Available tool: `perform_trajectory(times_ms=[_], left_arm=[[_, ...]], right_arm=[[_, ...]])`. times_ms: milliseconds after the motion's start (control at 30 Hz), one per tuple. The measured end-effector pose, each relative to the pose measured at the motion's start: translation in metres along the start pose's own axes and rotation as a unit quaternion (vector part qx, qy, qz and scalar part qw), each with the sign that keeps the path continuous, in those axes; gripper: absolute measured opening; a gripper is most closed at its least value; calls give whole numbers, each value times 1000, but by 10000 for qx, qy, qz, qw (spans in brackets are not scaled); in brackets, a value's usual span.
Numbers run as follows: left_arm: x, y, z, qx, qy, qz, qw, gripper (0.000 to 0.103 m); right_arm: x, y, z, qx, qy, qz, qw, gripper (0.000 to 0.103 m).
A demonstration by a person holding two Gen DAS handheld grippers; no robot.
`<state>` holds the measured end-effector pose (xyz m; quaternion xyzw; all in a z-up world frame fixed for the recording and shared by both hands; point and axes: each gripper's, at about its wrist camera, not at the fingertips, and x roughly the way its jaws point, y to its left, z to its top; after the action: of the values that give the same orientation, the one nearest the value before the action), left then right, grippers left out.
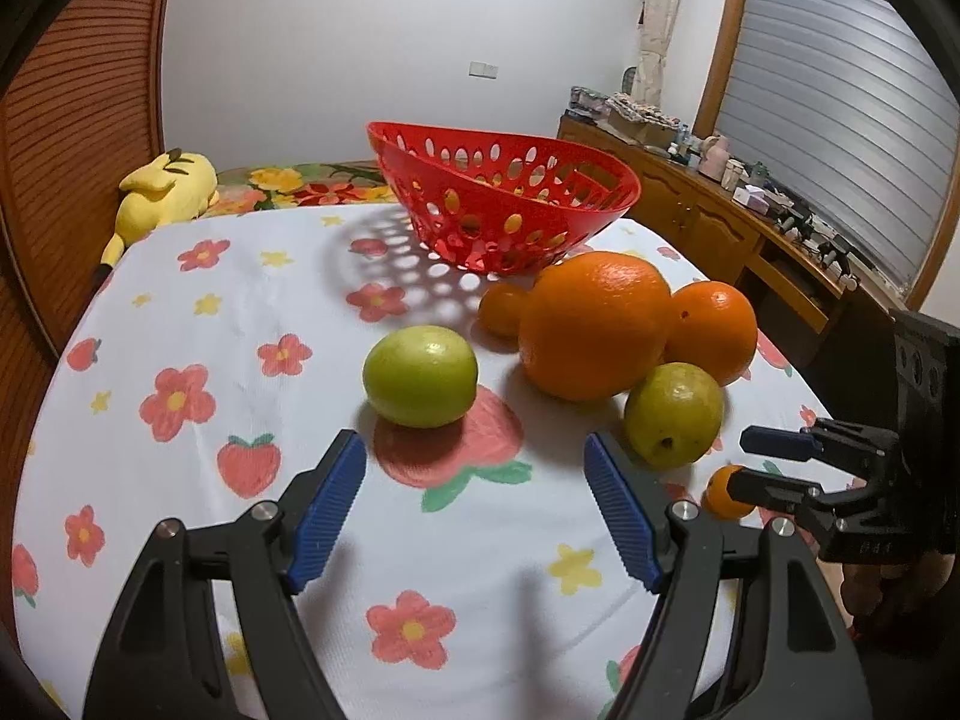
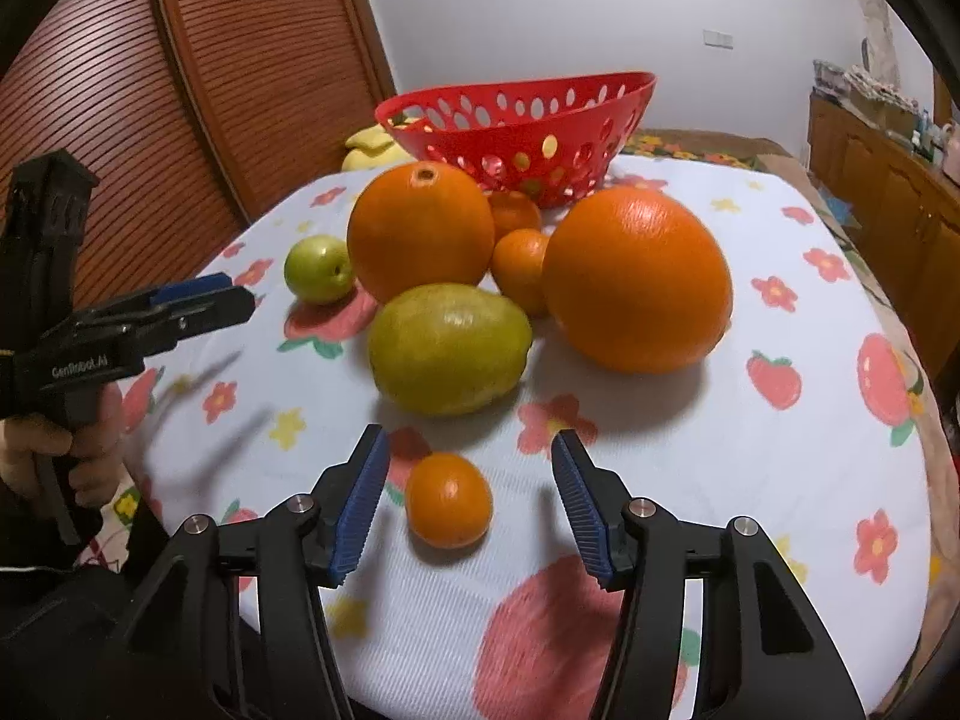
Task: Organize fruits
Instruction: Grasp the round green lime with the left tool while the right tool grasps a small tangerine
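A red perforated basket [image 1: 576,228] [image 2: 522,138] stands at the far side of the flowered tablecloth [image 1: 240,312]. In front of it lie two big oranges [image 1: 594,324] [image 1: 711,330], small mandarins [image 1: 501,309] and two green fruits [image 1: 420,375] [image 1: 672,414]. My left gripper [image 1: 474,447] is open, its fingers just short of the nearer green fruit, nothing between them. My right gripper [image 2: 469,441] is open too; a small mandarin [image 2: 449,501] lies on the cloth between its blue pads, touching neither. Each gripper shows in the other's view [image 1: 738,461] [image 2: 240,294].
A yellow plush toy [image 1: 168,186] lies past the table's far left edge. A louvred wooden door [image 2: 240,60] stands on the left. A wooden sideboard [image 1: 708,210] crowded with small items runs along the right wall. A hand [image 2: 90,456] holds the left gripper's handle.
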<state>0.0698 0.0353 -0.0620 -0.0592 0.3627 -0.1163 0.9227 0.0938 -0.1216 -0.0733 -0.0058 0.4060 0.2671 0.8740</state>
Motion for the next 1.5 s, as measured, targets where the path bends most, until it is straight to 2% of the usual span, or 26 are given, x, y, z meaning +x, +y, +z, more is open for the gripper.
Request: perform_trajectory(times_ms=[333,400,467,533,1100,1333,1500], left_arm=[[10,8,-2,-87,91,1,9999,75],[13,9,-1,-109,114,9,9999,75],[15,11,1,-123,127,15,9998,75],[18,13,3,-138,154,15,9998,75],[50,19,33,-68,371,57,9993,75],[64,27,36,-65,509,161,9986,72],[71,31,34,-109,614,98,9980,70]], right_arm=[[9,3,-7,-107,191,53,9997,51],[11,3,-9,-114,217,52,9997,46],[12,3,-10,-134,232,59,9996,34],[12,4,-10,-163,240,97,9995,30],[6,-1,-1,-238,35,-133,9996,30],[3,-2,0,-217,11,-158,9996,30],[0,-1,3,-222,-30,-169,9996,30]])
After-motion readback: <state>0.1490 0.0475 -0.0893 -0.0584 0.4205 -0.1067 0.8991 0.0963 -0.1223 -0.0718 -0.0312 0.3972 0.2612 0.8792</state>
